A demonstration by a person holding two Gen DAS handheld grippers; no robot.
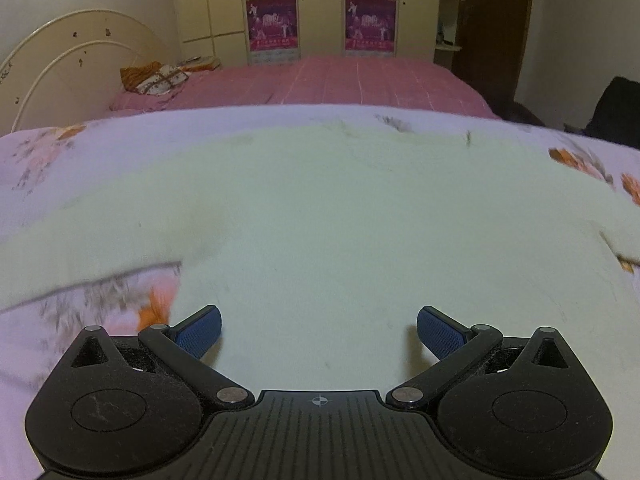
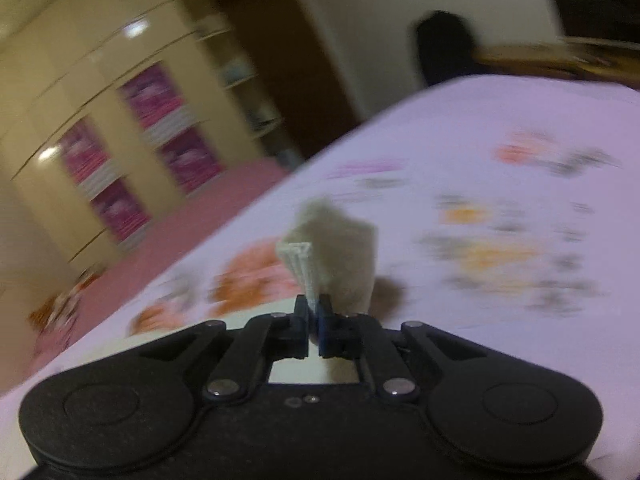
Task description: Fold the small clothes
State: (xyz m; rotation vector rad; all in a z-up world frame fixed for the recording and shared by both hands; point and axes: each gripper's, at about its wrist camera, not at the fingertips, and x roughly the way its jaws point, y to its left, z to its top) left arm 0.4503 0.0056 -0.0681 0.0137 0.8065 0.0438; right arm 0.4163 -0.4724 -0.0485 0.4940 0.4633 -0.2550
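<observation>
A pale cream garment (image 1: 320,216) lies spread flat on the floral sheet (image 1: 48,148) and fills most of the left wrist view. My left gripper (image 1: 319,330) hovers low over its near part, open, with nothing between its blue pads (image 1: 200,334). In the blurred right wrist view, my right gripper (image 2: 313,318) is shut on a ribbed edge of the cream garment (image 2: 332,256). That pinched piece stands up from the jaws above the floral sheet (image 2: 500,208).
Beyond the floral sheet lies a pink checked bedspread (image 1: 340,80) with a pillow (image 1: 158,78) and a curved white headboard (image 1: 68,60) at the left. Cream wardrobes with pink posters (image 1: 370,20) line the back wall. A dark doorway (image 1: 492,32) and a dark chair (image 1: 616,112) stand at right.
</observation>
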